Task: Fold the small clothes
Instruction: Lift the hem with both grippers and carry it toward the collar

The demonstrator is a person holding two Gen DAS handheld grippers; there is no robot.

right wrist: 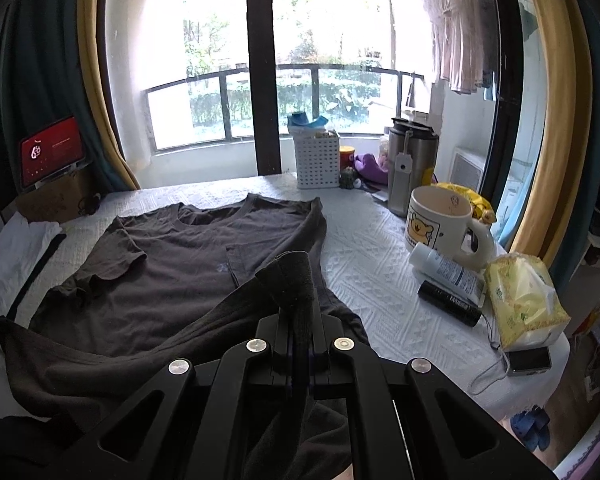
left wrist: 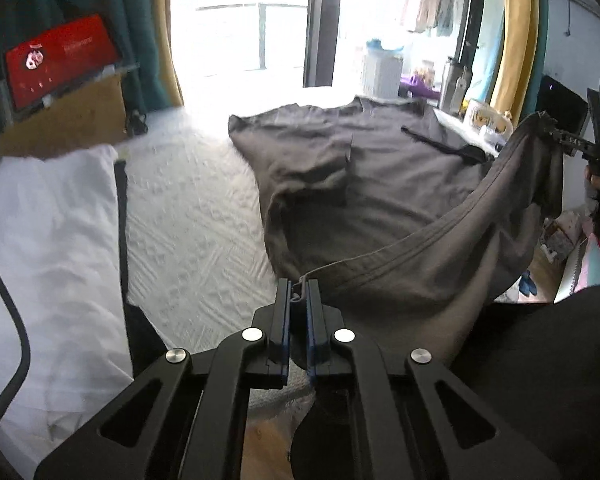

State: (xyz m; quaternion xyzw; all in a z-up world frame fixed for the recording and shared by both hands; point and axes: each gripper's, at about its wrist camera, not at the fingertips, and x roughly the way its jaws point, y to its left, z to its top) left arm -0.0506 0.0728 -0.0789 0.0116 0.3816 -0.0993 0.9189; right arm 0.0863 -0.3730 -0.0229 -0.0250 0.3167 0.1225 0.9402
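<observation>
A dark grey T-shirt lies spread on the white quilted surface, neck toward the window, sleeves folded in. My left gripper is shut on the shirt's bottom hem at its left corner. My right gripper is shut on the hem's other corner, with a tuft of cloth sticking up between the fingers. The hem hangs lifted between the two grippers. The right gripper also shows in the left wrist view, far right, holding cloth.
A bear mug, a white bottle, a black tube, a tissue pack and a phone crowd the right edge. A white basket and steel flask stand at the back. A white pillow lies left.
</observation>
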